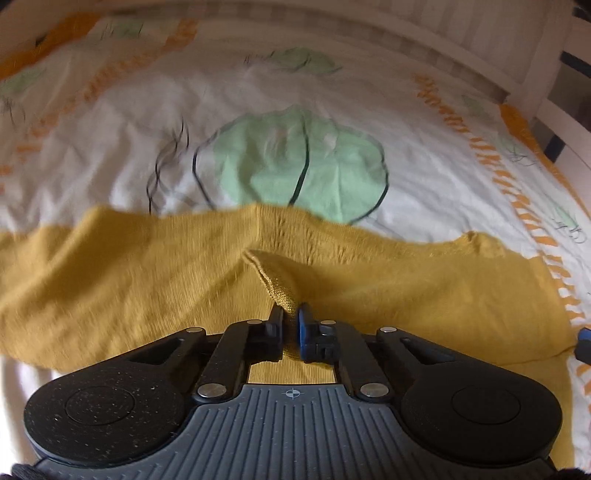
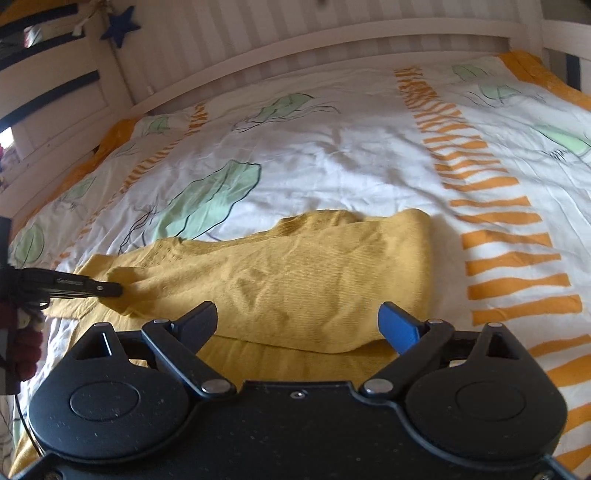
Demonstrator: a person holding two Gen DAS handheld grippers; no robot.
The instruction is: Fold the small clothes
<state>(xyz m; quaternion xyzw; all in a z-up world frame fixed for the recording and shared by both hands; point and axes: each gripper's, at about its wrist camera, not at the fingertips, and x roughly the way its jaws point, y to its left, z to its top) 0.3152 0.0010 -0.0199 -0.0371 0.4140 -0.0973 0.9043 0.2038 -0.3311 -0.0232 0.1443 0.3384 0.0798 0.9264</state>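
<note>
A mustard-yellow knit garment (image 1: pixel 369 284) lies across the bedcover, partly folded over itself. My left gripper (image 1: pixel 290 317) is shut on a pinched fold of the yellow garment and lifts it into a small peak. In the right wrist view the same garment (image 2: pixel 295 273) spreads flat in front of my right gripper (image 2: pixel 299 321), which is open and empty just above the garment's near edge. My left gripper (image 2: pixel 107 290) shows there at the left, clamped on the garment's left part.
The bedcover (image 2: pixel 351 158) is white with green leaf shapes and orange stripes. A white slatted bed rail (image 2: pixel 258 48) runs along the far side and the left. A blue star (image 2: pixel 120 26) hangs at the top left.
</note>
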